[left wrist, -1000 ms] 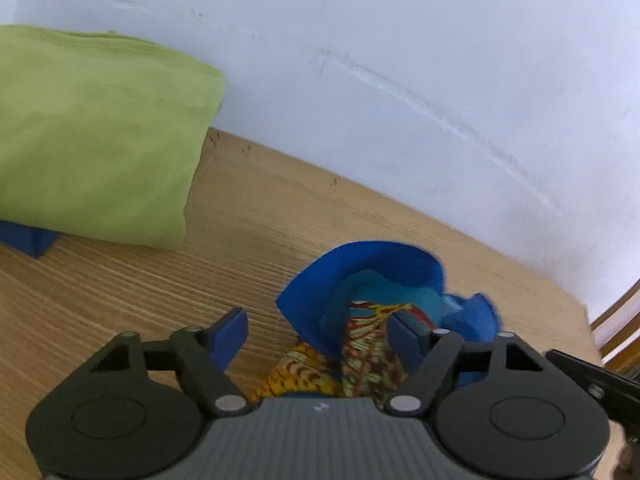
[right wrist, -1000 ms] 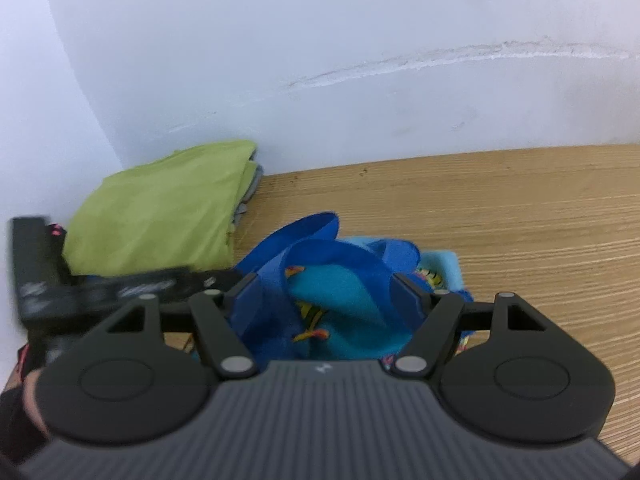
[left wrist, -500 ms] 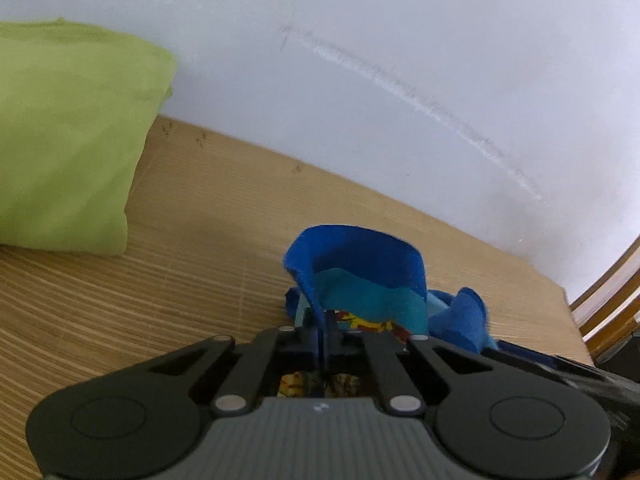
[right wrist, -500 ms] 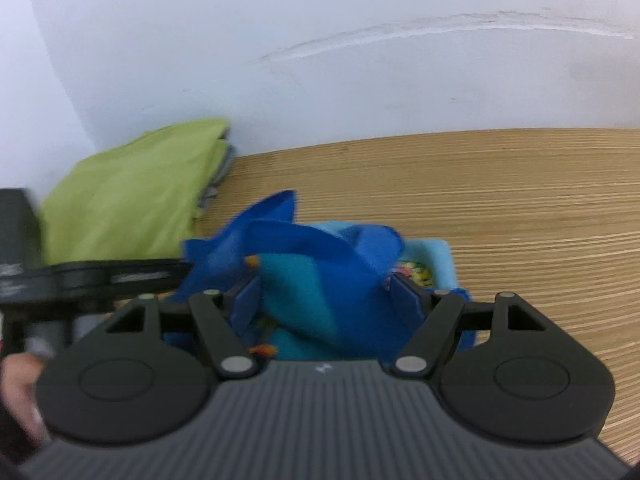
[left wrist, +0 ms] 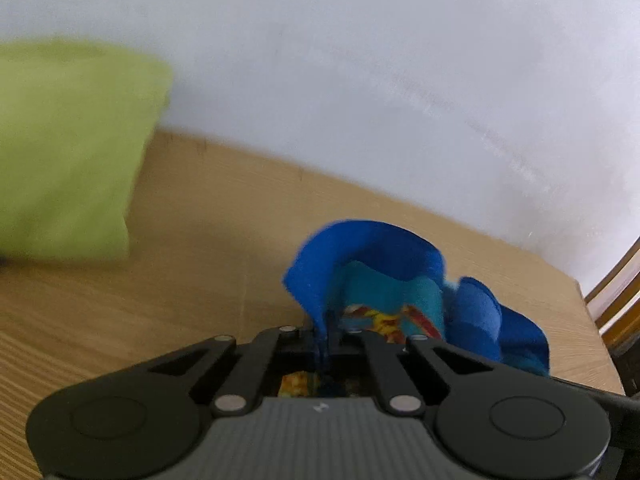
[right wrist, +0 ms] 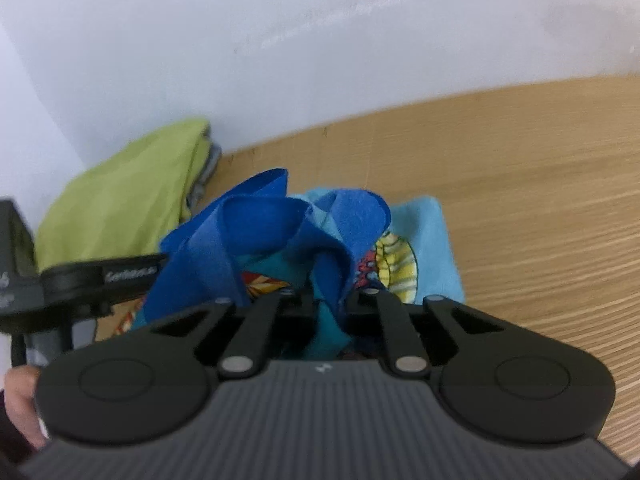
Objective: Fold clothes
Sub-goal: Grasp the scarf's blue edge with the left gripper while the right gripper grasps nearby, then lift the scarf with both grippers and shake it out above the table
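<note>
The left gripper (left wrist: 325, 342) was closed on a fold of the blue garment (left wrist: 372, 264); a second before, its jaws stood apart over the cloth, and they have been together for the last half second. The right gripper (right wrist: 325, 308) had only just been closing: a half second before, its jaws stood wide on either side of the bunched cloth, and now they were drawn in with a wad of the garment (right wrist: 280, 232) pinched between them.

The garment lay in a heap on the wooden table (right wrist: 540, 184), near the wall (right wrist: 320, 40). Its dark blue edge stood up in loops above both grippers. A lighter blue panel with a printed picture lay flat on the table to the right in the right wrist view. A folded green pile (right wrist: 120, 200) sat apart to the left, against the wall.

Judgement: both ends of the garment were now secured, so the picking-up step looked complete. The cloth was still crumpled and no fold had been made. The next move would call for lifting and spreading it between the two grippers. The right grip held a thick bunch and might carry more than one layer.

Both views were somewhat blurred.
</note>
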### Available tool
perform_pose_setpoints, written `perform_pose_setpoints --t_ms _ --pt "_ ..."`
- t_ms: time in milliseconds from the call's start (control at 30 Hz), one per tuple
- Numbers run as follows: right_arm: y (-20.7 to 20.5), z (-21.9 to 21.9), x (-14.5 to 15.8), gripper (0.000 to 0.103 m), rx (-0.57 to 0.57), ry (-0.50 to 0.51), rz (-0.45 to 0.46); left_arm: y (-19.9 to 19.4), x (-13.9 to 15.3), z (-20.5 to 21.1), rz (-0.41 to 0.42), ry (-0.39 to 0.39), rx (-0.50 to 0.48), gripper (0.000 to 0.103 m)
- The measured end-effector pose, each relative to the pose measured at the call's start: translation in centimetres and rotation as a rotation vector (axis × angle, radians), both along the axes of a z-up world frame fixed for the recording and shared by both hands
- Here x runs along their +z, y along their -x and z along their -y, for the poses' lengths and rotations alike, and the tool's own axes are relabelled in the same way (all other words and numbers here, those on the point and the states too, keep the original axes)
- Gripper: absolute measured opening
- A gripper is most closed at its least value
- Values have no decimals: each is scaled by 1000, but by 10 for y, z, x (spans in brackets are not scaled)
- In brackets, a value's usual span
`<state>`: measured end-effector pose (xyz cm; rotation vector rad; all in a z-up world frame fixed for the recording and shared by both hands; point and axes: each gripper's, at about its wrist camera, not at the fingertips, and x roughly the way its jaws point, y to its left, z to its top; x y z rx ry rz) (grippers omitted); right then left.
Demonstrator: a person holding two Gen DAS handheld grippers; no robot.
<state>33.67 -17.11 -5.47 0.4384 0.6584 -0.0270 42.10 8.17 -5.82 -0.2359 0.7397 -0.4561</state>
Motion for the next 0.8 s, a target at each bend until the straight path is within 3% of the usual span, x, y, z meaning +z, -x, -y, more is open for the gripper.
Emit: perform_pose_setpoints --t_ms 133,200,333,433,500,667,800 --pt "19 12 36 10 -51 23 102 15 60 -37 123 47 70 1" --pt "31 16 70 9 -71 95 198 25 96 -56 194 72 73 2" --pt "56 25 151 7 -163 283 413 59 181 -89 404 23 153 2" --pt "80 42 214 7 -290 374 549 90 240 -120 508 20 229 2" --pt "105 51 250 7 -384 442 618 116 263 -135 576 -39 288 2" --pt "172 74 273 7 -563 563 610 188 278 -181 601 -59 360 2" --pt "228 91 241 7 -629 541 524 249 252 -202 503 -19 333 4"
